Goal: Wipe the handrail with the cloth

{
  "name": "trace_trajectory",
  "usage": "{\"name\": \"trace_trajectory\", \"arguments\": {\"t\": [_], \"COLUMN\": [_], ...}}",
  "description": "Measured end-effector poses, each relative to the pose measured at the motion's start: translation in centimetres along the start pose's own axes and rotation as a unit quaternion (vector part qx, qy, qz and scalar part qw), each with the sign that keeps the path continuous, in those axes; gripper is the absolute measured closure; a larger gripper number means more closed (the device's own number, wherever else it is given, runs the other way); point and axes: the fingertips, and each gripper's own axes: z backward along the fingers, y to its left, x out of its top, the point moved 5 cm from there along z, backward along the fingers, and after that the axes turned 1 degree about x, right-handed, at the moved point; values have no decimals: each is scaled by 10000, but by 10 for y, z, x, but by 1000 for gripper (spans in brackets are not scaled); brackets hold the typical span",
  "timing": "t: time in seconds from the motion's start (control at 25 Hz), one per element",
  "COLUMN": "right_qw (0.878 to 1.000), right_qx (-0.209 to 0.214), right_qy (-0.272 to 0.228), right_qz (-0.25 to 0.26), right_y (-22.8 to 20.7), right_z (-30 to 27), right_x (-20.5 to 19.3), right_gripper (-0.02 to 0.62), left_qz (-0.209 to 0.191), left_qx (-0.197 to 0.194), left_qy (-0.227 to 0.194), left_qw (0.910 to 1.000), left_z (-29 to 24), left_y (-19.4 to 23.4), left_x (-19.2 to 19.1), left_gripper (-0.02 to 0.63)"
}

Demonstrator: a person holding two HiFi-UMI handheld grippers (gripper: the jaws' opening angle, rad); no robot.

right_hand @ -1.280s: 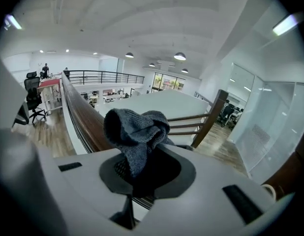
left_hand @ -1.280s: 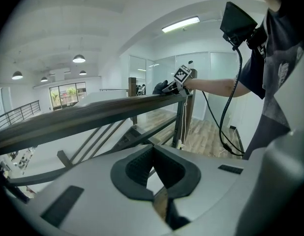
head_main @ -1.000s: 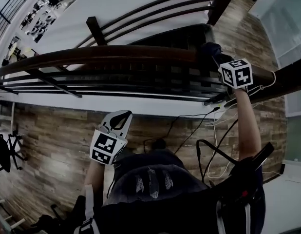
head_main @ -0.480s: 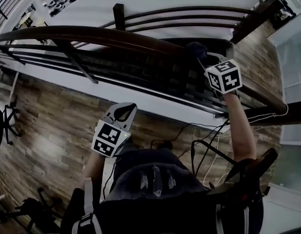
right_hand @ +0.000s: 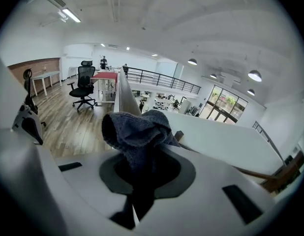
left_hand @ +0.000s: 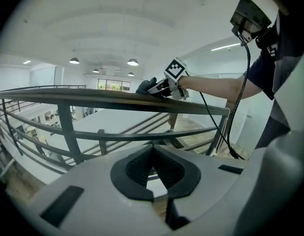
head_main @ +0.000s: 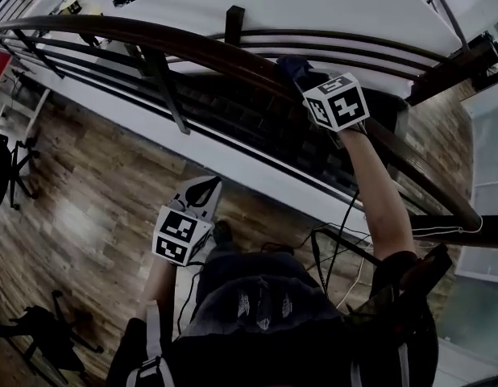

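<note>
One black office chair stands beyond cloth clamped in right tool

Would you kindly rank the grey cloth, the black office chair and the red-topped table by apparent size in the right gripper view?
Largest: dark grey cloth, though only through nearness to the camera.
Then black swivel office chair and red-topped table, roughly alike.

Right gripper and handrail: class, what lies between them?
The cloth, clamped in the jaws of the right gripper, sits between it and the top of the handrail; the left gripper view shows this best.
</note>
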Motion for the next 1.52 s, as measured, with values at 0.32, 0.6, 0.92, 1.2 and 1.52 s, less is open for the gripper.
{"name": "trace_trajectory", "arguments": {"t": [0.32,0.6,0.92,1.2,1.52], "right_qw": [9972,9861,9757,9333,9265], "right_qx": [476,626,705,1015,507], "right_qy": [-25,-86,-31,-619,393], "right_qz": [569,1536,2074,3389,3707], "right_y": [56,103,155,242,225], "right_z": [-96,-204,-254,-207,-296], "right_x": [128,231,299,245,137], "right_gripper": [552,552,552,552,552], "left_qz": [514,1088,1530,1731,1275], "left_qx": [520,1232,1620,1555,1437], "left_qy": [-203,-138,-267,-25,232], "left_qw": [9971,9863,9745,9726,9811], "left_z": [53,79,119,110,64], "left_y": [65,132,140,158,199], "left_x": [-15,-49,-79,-107,-93], "left_gripper": [598,598,598,598,598]}}
